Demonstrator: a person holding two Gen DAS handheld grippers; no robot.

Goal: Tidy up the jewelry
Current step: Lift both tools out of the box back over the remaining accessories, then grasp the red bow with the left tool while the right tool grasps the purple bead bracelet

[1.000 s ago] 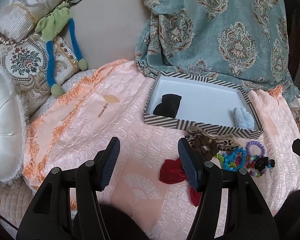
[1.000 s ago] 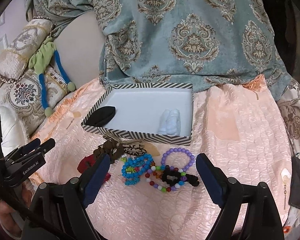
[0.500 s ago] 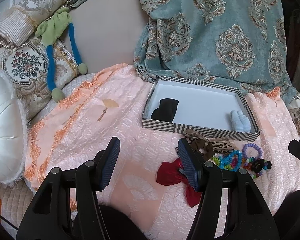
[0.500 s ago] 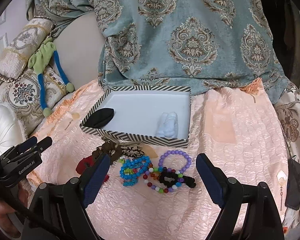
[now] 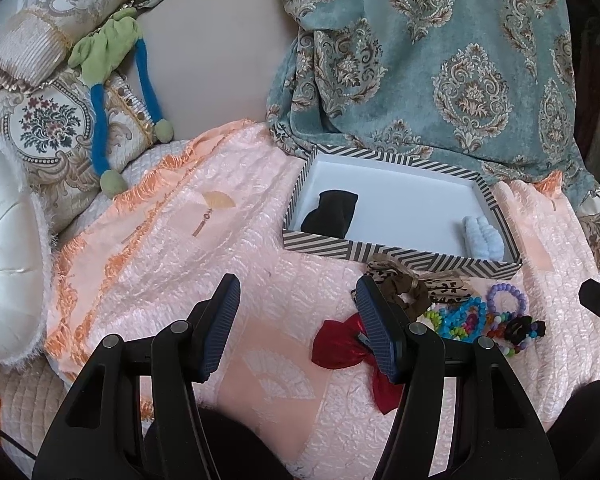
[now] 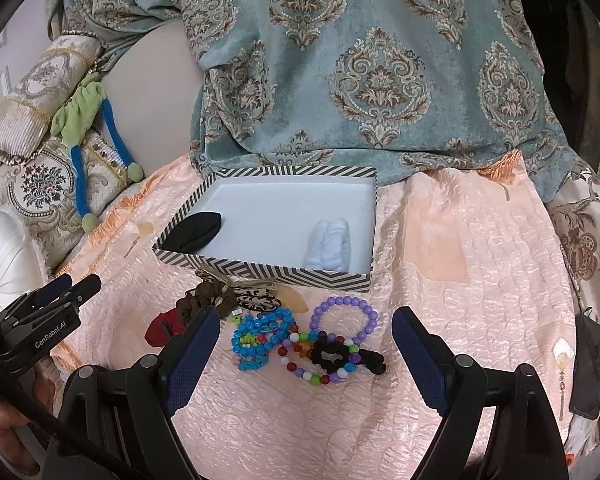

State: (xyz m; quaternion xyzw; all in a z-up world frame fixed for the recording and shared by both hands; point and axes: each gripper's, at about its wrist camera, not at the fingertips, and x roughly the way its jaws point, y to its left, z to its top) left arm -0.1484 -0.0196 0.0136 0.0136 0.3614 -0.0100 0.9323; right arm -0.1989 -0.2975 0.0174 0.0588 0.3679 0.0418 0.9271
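Nearest us, the left gripper [image 5: 296,312] stands with its jaws spread and nothing between them, above the pink quilt [image 5: 188,264]. The right gripper [image 6: 306,344] is likewise spread wide and empty, poised over the jewelry heap. Just beyond the left gripper's right finger lies a red bow [image 5: 340,344], partly hidden behind that finger. Ahead of the right gripper we see a black scrunchie [image 6: 332,354] lying on a multicolour bead bracelet [image 6: 300,368], a blue bracelet [image 6: 256,340] touching them on the left, and a purple bracelet [image 6: 344,316] just behind. A brown scrunchie [image 6: 206,298] and a patterned hair piece [image 6: 256,298] lie against the front wall of the striped box [image 6: 260,272]. Inside the box we find a black item [image 6: 198,226] in the near left corner and a pale blue scrunchie [image 6: 330,244] at the near right. Behind the box hangs teal damask cloth [image 6: 380,80]; cushions [image 5: 44,120] and a green-and-blue soft toy [image 5: 108,52] lie at far left.
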